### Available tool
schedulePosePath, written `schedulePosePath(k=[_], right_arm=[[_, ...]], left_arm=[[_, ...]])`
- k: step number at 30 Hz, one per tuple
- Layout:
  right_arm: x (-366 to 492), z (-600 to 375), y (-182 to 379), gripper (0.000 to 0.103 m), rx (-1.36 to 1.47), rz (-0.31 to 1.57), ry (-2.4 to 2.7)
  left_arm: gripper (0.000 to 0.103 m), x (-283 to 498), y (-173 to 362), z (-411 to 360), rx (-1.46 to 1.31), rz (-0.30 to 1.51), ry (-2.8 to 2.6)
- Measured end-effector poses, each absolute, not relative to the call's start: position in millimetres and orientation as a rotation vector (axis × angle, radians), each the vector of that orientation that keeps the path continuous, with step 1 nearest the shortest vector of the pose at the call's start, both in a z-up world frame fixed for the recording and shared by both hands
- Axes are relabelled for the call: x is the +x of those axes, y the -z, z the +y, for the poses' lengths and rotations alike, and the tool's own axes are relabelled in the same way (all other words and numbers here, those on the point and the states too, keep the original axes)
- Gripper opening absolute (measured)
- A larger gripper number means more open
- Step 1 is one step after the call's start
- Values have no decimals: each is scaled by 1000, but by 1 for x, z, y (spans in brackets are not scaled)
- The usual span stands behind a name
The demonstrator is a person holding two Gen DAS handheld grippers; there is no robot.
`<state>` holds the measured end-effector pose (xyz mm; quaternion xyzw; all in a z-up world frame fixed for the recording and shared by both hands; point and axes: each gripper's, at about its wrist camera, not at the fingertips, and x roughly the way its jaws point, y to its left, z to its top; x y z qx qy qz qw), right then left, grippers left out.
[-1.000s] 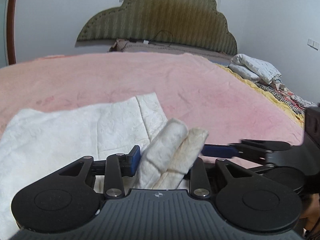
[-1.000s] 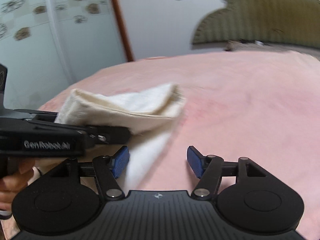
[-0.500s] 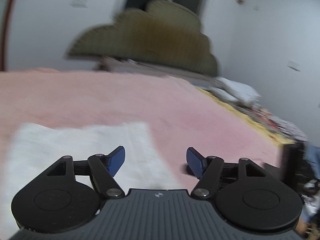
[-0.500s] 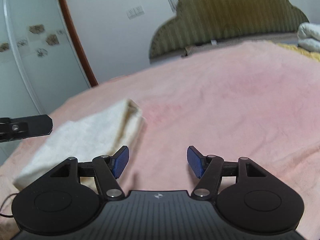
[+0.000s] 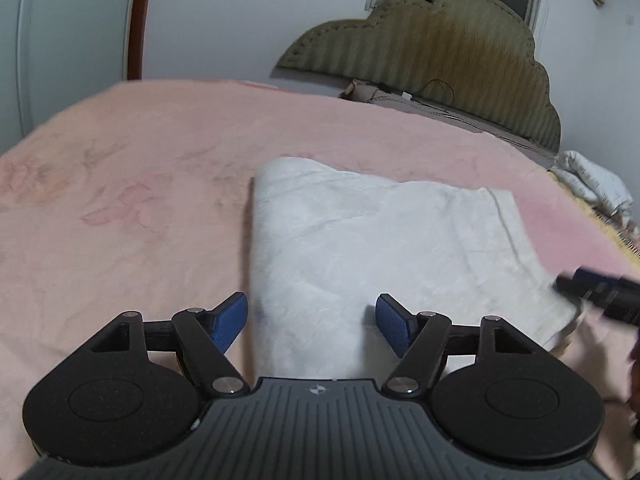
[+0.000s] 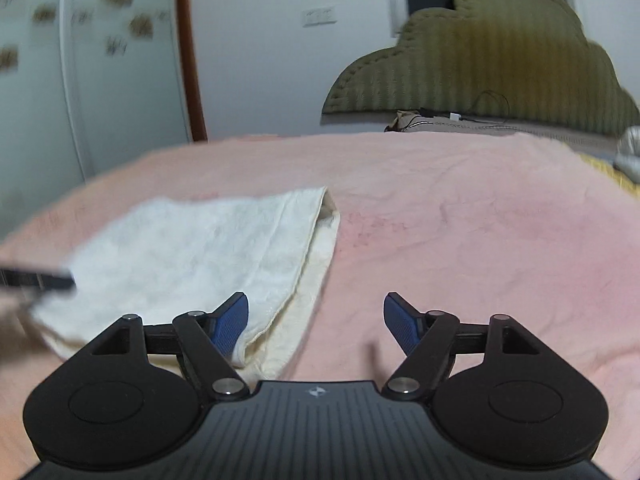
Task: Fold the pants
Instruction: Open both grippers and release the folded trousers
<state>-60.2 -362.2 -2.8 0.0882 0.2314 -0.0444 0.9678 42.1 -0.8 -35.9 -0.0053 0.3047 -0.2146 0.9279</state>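
Observation:
The white pants (image 5: 384, 248) lie folded flat on the pink bed cover (image 5: 140, 184). My left gripper (image 5: 311, 326) is open and empty, above the near left edge of the fold. In the right wrist view the pants (image 6: 192, 256) lie to the left, with the cream edge of the lower layer showing along the right side. My right gripper (image 6: 316, 322) is open and empty, over the pink cover (image 6: 460, 240) just right of the pants' near corner. The tip of the right gripper shows blurred in the left wrist view (image 5: 596, 286).
An olive padded headboard (image 5: 432, 52) stands at the far end of the bed. Bundled white bedding (image 5: 592, 184) and a yellow patterned cover lie at the right edge. A white wall and wardrobe doors (image 6: 80, 80) are on the left.
My left gripper let go of the folded pants end and opened. The pants now lie flat in a fold. Both grippers swung back and re-aimed at the near edge.

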Motion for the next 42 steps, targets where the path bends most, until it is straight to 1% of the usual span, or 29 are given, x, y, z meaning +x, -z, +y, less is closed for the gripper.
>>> schedulePosePath(k=[5, 7, 10, 11, 12, 13, 16, 23, 33, 42], right_arm=[[-54, -342, 5, 75, 117, 472, 43], [-49, -337, 11, 75, 95, 487, 65], [-47, -343, 19, 75, 164, 497, 69], [-47, -346, 20, 75, 195, 498, 64], [-47, -349, 22, 76, 218, 502, 60], [-47, -350, 24, 79, 228, 506, 62], [-46, -352, 30, 87, 254, 510, 70], [-44, -364, 37, 97, 360, 539, 50], [-45, -368, 39, 100, 408, 541, 34], [-44, -366, 39, 103, 395, 548, 30]], left_arm=[[74, 34, 29, 1, 40, 502, 350], [81, 34, 32, 5, 61, 462, 298], [82, 41, 41, 10, 78, 454, 216], [84, 44, 43, 12, 73, 459, 204], [87, 46, 44, 15, 59, 468, 195], [90, 48, 44, 18, 42, 476, 190], [95, 53, 45, 26, -3, 499, 186], [98, 57, 48, 32, -47, 532, 169], [101, 60, 51, 38, -83, 560, 141], [102, 59, 51, 41, -100, 570, 136]])
